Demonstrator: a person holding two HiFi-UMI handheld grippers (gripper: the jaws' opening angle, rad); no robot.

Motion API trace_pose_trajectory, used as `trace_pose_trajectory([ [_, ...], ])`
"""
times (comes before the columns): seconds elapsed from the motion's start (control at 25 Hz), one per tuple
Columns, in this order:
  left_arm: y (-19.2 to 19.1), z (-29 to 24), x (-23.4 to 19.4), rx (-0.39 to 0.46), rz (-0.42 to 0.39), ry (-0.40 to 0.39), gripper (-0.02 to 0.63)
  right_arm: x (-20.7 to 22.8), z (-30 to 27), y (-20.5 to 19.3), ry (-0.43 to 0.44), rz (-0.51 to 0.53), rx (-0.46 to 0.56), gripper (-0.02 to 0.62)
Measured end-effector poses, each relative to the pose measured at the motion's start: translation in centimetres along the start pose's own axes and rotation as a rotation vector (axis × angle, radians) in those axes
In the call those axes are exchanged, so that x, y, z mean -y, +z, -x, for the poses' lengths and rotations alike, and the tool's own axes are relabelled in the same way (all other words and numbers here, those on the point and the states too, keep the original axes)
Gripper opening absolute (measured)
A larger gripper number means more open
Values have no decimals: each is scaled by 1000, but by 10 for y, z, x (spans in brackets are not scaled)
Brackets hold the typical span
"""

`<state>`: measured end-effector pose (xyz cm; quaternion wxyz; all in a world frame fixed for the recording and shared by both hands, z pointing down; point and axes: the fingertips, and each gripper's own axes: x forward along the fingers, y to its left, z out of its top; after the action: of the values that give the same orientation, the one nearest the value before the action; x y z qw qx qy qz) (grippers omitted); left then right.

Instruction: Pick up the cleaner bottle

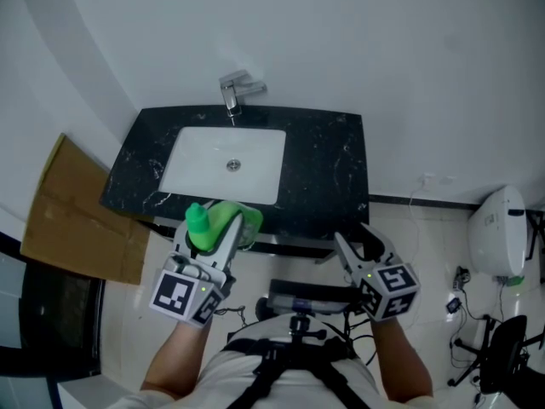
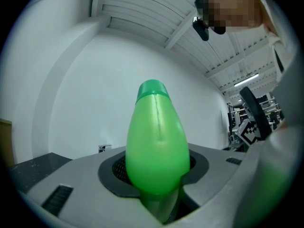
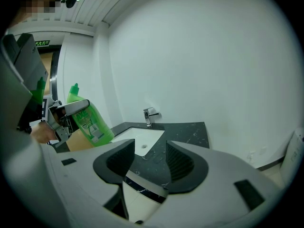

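Before the black counter, the green cleaner bottle is clamped in the left gripper. Right gripper is held empty, jaws apart.

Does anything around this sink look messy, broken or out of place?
Nothing looks spilled or broken. The one odd thing is a flattened cardboard sheet beside the black counter, at its left in the head view. The green bottle is off the counter, clamped in the left gripper.
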<state>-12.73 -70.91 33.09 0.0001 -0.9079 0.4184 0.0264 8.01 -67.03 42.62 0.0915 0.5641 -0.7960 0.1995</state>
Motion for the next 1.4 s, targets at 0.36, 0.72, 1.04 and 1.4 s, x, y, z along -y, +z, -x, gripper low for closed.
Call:
trace_pose_trajectory([
  [0.36, -1, 10, -2, -15, 2, 13, 173, -2, 5, 8, 7, 15, 23, 195],
  [0.72, -3, 19, -5, -22, -5, 22, 173, -1, 11, 12, 1, 40, 24, 143],
  [1.04, -12, 25, -10, -41, -14, 32, 173, 5, 14, 11, -13, 36, 15, 126],
  [1.4, -19, 37, -13, -61, -20, 42, 173, 9, 19, 12, -27, 58, 25, 76],
])
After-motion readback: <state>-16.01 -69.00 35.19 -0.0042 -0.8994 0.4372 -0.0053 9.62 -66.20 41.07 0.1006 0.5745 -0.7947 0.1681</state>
